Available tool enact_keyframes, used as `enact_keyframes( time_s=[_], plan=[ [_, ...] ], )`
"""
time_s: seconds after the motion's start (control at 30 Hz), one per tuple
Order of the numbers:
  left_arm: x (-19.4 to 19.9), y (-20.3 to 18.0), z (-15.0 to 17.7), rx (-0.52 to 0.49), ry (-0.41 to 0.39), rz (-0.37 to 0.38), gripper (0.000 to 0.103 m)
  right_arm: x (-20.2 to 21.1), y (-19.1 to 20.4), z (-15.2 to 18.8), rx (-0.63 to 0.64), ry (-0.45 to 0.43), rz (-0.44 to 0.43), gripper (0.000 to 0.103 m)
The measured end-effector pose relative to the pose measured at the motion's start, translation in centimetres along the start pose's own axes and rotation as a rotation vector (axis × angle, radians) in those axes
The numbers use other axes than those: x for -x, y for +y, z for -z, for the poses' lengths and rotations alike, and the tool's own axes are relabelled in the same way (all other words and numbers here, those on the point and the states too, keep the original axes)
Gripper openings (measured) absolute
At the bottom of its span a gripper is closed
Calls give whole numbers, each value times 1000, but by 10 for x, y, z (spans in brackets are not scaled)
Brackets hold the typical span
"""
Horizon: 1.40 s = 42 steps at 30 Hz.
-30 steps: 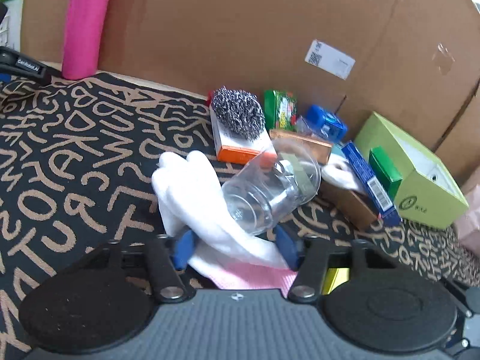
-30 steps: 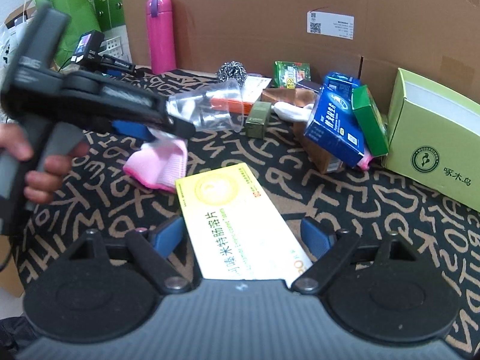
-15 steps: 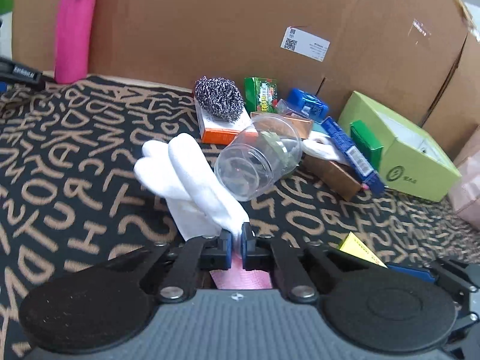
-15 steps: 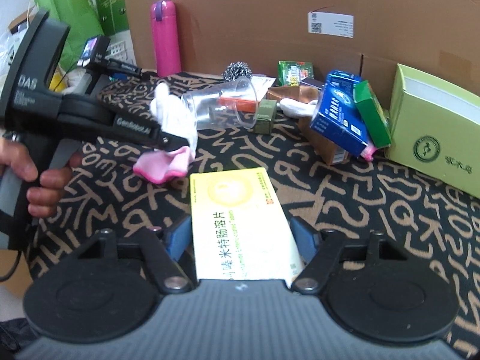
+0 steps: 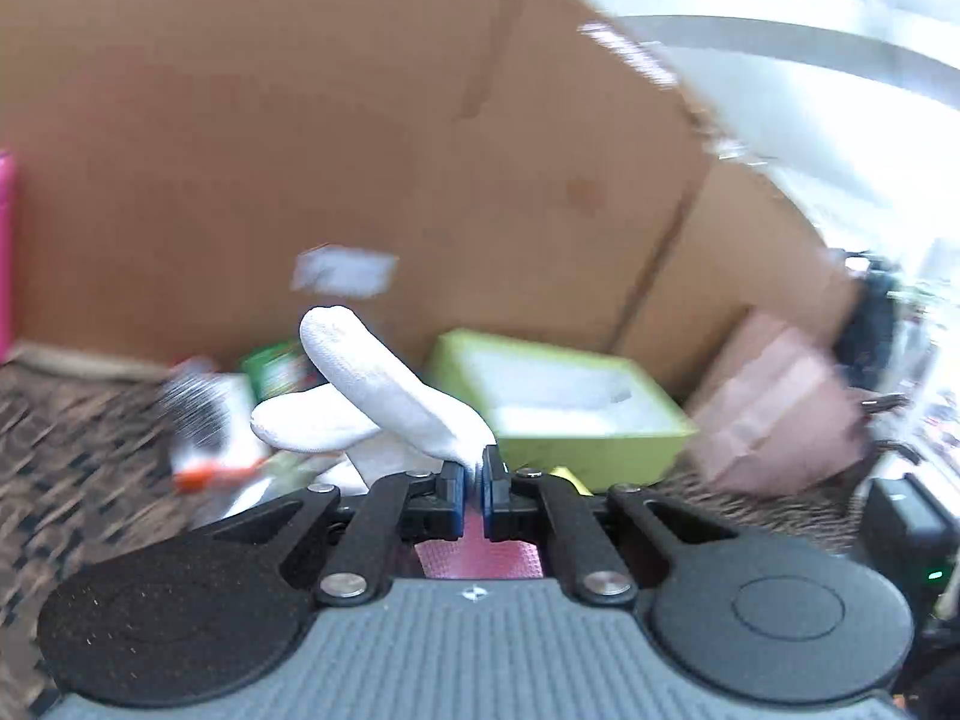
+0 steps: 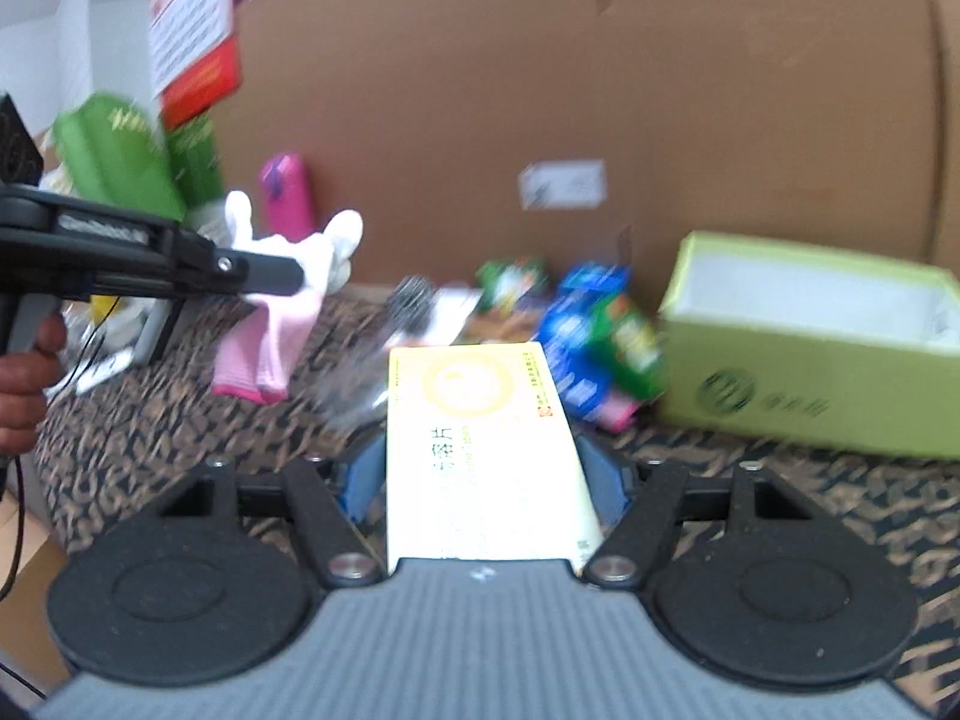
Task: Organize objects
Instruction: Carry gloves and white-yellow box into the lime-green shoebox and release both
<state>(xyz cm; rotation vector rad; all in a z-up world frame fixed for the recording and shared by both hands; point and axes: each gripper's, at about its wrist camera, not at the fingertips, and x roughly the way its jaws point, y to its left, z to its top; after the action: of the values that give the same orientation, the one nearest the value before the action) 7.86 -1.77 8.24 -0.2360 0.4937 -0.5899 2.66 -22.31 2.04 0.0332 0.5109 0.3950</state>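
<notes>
The left gripper (image 5: 477,483) has its blue pads pressed together on the thin middle of a white and pink glove (image 5: 384,396), pinching the cloth so that the white fingers stick up and forward past the tips while the pink cuff shows below, behind the pads. In the right wrist view the same glove (image 6: 282,300) hangs clear of the patterned cloth (image 6: 144,420), its pink cuff drooping under the left gripper's black arms, and a hand (image 6: 24,384) grips the handle at the left edge. The right gripper (image 6: 483,483) stands about half open with a flat yellow and white box (image 6: 486,444) wedged between its blue pads, which press on the box's long sides; the box points forward and is lifted off the cloth. Beyond the jaws, a blurred heap of small packets (image 6: 576,330) lies on the cloth, with a steel scourer (image 6: 411,300) to its left and an open lime green box (image 6: 810,348) to its right. A pink bottle (image 6: 287,195) stands further back against the tall cardboard wall (image 6: 600,90), which bears a white label (image 6: 563,183).
</notes>
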Motion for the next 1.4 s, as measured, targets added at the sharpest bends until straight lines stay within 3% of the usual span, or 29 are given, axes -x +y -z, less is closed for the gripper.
enact_keyframes(
  time_s=[0.13, 0.3, 0.5, 0.67, 1.0, 1.03, 1.07, 1.13, 1.17, 1.23, 1.3, 1.4],
  plan=[
    [-41, -36, -28, -54, -6, 88, 3, 13, -34, -26, -22, -65, 95, 68],
    [-116, -63, -55, -31, 46, 179, 3, 8, -83, -59, -49, -107, 218, 68],
    [-198, -71, -66, -47, 105, 166, 3, -26, -142, -88, -56, -91, 339, 68],
    [-253, -63, -56, -75, 185, 136, 3, -78, -178, -98, -26, -37, 406, 68],
    [-300, -49, -40, -104, 254, 122, 4, -161, -224, -82, -65, 92, 398, 69],
    [-303, -50, -39, -105, 249, 130, 7, -168, -225, -81, -58, 111, 398, 69],
    [-303, -50, -37, -105, 247, 143, 18, -174, -226, -79, -48, 131, 400, 70],
    [-302, -48, -36, -87, 245, 142, 69, -182, -227, -76, -16, 150, 417, 80],
    [-298, -48, -36, -82, 221, 120, 78, -183, -226, -75, 0, 148, 427, 89],
    [-285, -47, -36, -96, 148, 84, 82, -179, -222, -73, 35, 136, 433, 95],
    [-276, -49, -41, -100, 129, 72, 82, -171, -220, -73, 68, 108, 438, 103],
    [-254, -50, -45, -96, 96, 58, 82, -133, -209, -66, 85, 71, 459, 103]
  ],
)
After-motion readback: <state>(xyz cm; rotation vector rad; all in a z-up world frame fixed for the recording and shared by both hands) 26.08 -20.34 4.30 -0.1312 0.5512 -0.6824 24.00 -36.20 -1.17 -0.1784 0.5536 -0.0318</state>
